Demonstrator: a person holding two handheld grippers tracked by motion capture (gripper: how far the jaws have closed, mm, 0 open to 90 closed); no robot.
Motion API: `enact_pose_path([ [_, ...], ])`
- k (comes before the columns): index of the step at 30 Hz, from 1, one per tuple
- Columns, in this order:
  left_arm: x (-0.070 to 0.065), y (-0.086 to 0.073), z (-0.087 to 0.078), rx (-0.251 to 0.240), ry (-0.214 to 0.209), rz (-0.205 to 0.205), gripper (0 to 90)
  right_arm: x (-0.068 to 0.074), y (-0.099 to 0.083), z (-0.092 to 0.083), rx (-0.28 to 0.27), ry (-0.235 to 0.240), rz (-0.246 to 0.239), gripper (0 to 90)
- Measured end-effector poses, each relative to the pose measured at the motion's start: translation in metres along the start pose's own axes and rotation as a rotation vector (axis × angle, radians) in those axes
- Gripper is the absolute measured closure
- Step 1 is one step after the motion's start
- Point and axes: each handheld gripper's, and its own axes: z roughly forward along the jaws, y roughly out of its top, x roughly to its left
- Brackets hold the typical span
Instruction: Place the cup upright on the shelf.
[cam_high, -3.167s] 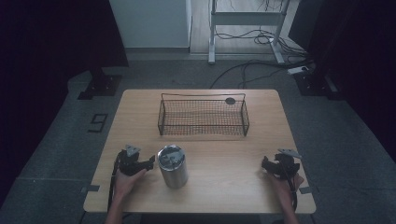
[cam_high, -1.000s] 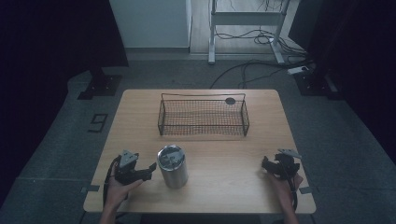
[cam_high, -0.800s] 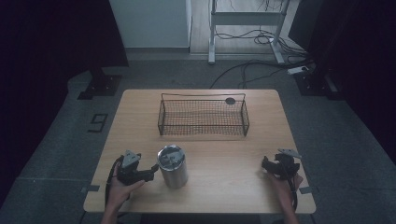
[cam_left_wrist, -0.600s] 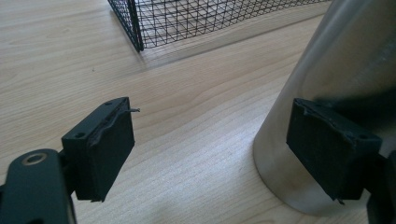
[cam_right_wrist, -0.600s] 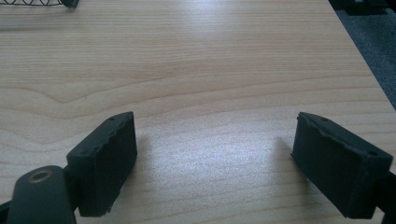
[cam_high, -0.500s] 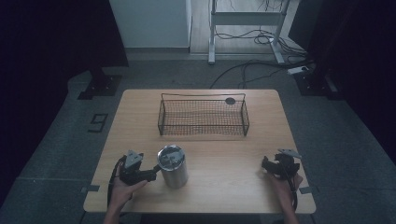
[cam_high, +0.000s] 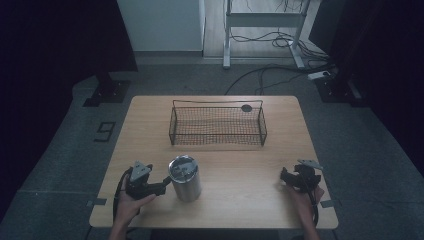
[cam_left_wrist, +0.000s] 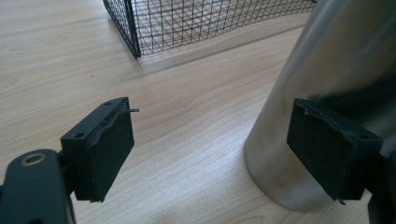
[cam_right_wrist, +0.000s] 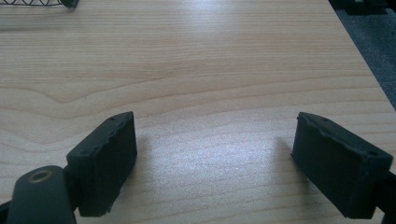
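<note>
Open claw (cam_left_wrist: 210, 149) beside steel canister (cam_left_wrist: 336, 79)

The high view looks forward and down on the whole surface (cam_high: 240, 165) from above my side. The camera on my left gripper (cam_left_wrist: 210, 149) sits low, close to the steel canister (cam_left_wrist: 336, 84), facing the wire basket (cam_left_wrist: 196, 23). The one on my right gripper (cam_right_wrist: 215, 163) skims bare wood.

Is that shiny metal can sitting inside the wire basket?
No, the metal can stands on the bare table, on the near side of the wire basket and apart from it.
</note>
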Motion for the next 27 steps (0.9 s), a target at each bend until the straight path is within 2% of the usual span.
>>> enact_pose_path([
  [8, 0.000, -0.002, -0.004, 0.003, -0.031, -0.001, 14.3, 0.000, 0.000, 0.000, 0.000, 0.000, 0.000, 13.7],
  [13, -0.002, 0.000, -0.012, 0.000, -0.055, 0.017, 13.6, 0.000, 0.000, 0.000, 0.000, 0.000, 0.001, 13.6],
  [15, -0.003, 0.002, -0.019, -0.013, -0.090, 0.036, 10.9, 0.000, 0.000, 0.000, 0.000, 0.000, 0.001, 13.6],
  [19, -0.006, 0.005, -0.024, -0.027, -0.121, 0.046, 10.4, 0.000, 0.000, 0.000, 0.000, -0.001, 0.001, 13.6],
  [22, -0.011, 0.006, -0.026, -0.031, -0.152, 0.065, 8.3, 0.000, 0.000, 0.000, 0.001, -0.001, 0.002, 13.7],
  [24, -0.015, 0.008, -0.025, -0.030, -0.200, 0.077, 7.2, 0.000, 0.000, 0.000, 0.000, -0.001, 0.001, 13.7],
  [27, -0.018, 0.008, -0.025, -0.029, -0.223, 0.085, 6.7, 0.000, 0.000, 0.000, -0.001, -0.001, 0.002, 13.7],
])
